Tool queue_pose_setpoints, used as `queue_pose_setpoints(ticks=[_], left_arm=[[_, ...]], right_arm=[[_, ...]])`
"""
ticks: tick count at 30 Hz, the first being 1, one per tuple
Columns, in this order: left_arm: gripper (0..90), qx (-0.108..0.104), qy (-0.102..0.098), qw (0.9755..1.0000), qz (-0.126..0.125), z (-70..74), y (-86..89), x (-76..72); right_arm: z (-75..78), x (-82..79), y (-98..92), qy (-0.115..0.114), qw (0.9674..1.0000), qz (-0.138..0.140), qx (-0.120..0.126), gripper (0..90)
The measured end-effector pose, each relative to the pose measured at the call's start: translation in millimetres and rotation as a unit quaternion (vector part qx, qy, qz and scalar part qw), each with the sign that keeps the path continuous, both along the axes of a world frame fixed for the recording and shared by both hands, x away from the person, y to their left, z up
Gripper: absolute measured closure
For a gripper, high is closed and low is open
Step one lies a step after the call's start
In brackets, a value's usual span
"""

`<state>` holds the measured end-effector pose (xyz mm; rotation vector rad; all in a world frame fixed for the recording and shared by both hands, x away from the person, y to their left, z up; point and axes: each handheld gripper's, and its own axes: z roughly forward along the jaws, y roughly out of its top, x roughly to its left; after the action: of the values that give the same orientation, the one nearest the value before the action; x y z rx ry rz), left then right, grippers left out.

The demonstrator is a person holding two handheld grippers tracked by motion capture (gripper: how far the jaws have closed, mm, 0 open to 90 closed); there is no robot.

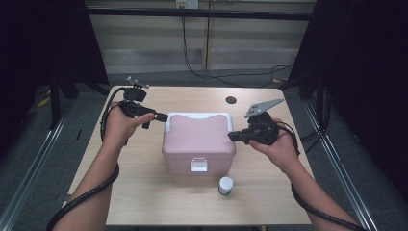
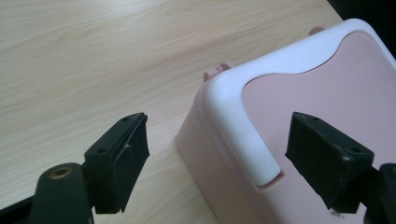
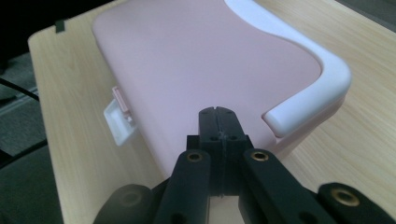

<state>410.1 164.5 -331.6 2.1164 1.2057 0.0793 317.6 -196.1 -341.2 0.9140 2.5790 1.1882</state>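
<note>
Pink box (image 1: pixel 198 143) mid-frame on table (image 1: pixel 144 192), left gripper (image 1: pixel 161 117) at its upper-left corner, jaws apart, right gripper (image 1: pixel 232 136) at its right edge, jaws together, empty

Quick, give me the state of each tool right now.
Left tool: open, holding nothing, its jaws apart beside the pink box near the white handle.
Right tool: shut, empty, over the box lid.

table (image 1: pixel 144 192) – light wood | on it – pink box (image 1: pixel 198 144), small white-capped jar (image 1: pixel 225 186)
</note>
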Motion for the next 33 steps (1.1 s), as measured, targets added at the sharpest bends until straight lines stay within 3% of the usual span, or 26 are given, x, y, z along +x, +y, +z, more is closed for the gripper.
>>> queue_pose_setpoints(ticks=[2,8,11,15,20,26,31,33], left_arm=[[20.5,-0.004,0.001,1.0,-0.002,1.1,-3.2,0.1],[20.5,-0.005,-0.001,0.9999,-0.009,2.2,-11.6,1.6],[20.5,-0.002,0.0,0.9999,-0.013,1.4,-15.8,3.4],[20.6,-0.004,0.003,0.9999,-0.015,-2.0,-21.6,4.0],[20.6,0.012,0.014,0.9998,-0.011,-11.9,-27.1,6.5],[21.0,0.002,0.027,0.9995,-0.012,-23.2,-32.2,10.2],[22.0,-0.007,0.034,0.9992,-0.021,-25.0,-37.6,10.7],[21.1,-0.002,0.03,0.9993,-0.02,-24.6,-40.2,10.4]], right_arm=[[-7.3,1.1,2.6,0.004,0.9999,0.0,-0.016,90.0],[-11.1,2.5,1.6,0.004,1.0,0.003,-0.002,90.0],[-10.1,1.6,3.3,0.002,0.9999,0.004,-0.01,90.0],[-9.2,0.4,5.7,-0.001,0.9998,0.001,-0.018,90.0],[-9.3,0.4,5.3,0.001,0.9998,0.0,-0.017,90.0],[-9.5,-0.4,4.9,0.0,0.9999,-0.002,-0.017,90.0],[-10.3,0.5,3.9,0.003,0.9999,-0.003,-0.01,90.0],[-10.0,0.3,4.6,0.004,0.9999,-0.004,-0.012,90.0]])
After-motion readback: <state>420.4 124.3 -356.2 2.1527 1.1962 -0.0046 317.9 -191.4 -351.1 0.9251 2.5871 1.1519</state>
